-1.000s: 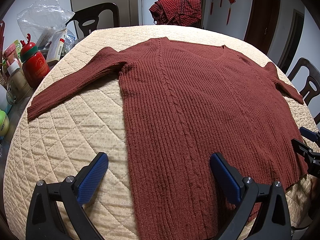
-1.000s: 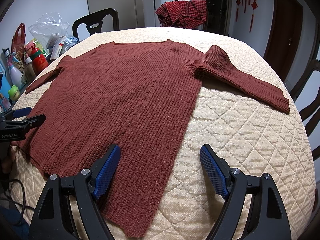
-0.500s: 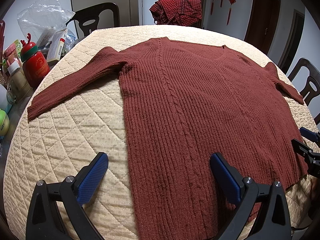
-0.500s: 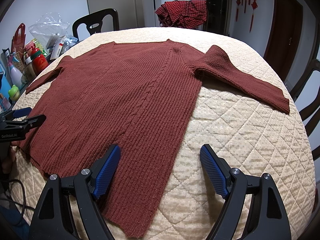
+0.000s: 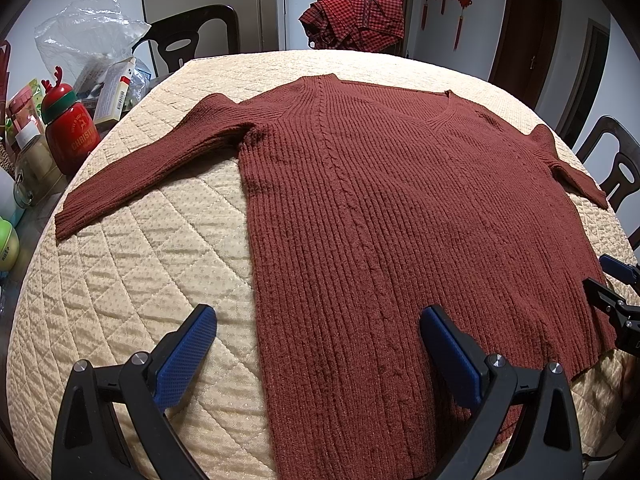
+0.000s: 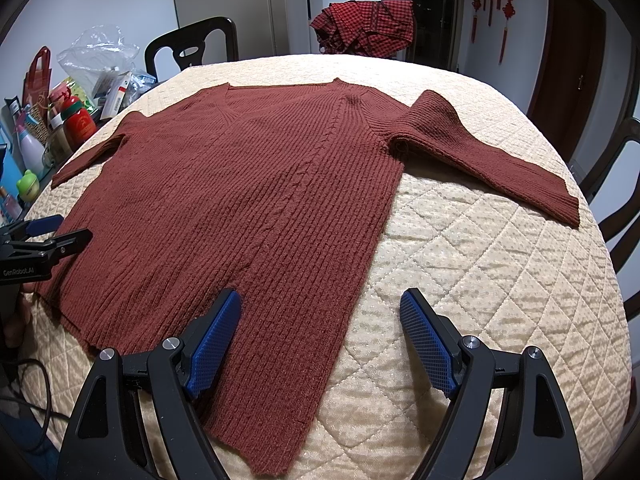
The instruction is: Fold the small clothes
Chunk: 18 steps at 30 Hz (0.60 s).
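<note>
the dark red ribbed knit sweater (image 5: 400, 220) is spread flat; both tongs (image 5: 318, 344) (image 6: 320, 330) are held apart; each near hem corner should be gripped squarely.

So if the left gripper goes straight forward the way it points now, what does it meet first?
Probably the sweater. The left gripper is open, straddling the sweater's left side edge near the hem, one finger over the quilt. How high it hangs above the cloth is unclear.

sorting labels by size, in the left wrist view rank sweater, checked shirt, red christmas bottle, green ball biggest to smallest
1. sweater
2. checked shirt, farther off, so truly bigger than it looks
3. red Christmas bottle
4. green ball, cut by the frame edge, so unsure
</note>
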Each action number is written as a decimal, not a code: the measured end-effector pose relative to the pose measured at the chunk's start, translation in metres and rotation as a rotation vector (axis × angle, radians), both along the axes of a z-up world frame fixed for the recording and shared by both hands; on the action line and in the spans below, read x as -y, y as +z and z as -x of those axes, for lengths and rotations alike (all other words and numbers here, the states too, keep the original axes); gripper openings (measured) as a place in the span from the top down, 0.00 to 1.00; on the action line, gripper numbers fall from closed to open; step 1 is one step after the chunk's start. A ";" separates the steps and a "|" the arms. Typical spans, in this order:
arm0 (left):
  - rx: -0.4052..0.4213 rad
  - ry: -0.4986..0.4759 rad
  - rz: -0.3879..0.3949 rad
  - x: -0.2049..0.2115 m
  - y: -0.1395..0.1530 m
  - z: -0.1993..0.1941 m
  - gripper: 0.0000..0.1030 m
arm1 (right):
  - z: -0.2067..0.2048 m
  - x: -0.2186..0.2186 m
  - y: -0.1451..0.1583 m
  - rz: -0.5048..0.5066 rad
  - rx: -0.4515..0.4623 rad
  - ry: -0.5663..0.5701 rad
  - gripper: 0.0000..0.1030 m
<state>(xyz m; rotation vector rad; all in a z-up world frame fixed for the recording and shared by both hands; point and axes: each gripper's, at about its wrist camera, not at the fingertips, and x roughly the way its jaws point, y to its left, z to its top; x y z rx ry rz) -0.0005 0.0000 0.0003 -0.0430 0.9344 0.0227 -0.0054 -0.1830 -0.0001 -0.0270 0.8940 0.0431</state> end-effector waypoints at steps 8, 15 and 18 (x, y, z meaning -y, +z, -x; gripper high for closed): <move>0.000 0.000 0.000 0.000 0.000 0.000 0.00 | -0.001 0.000 0.000 0.000 -0.001 0.000 0.20; 0.000 0.001 0.000 0.000 0.000 0.000 0.00 | 0.000 0.000 0.000 0.001 -0.001 0.000 0.20; 0.001 0.001 0.000 0.000 0.000 0.000 0.00 | 0.001 0.000 0.000 0.003 -0.002 0.000 0.20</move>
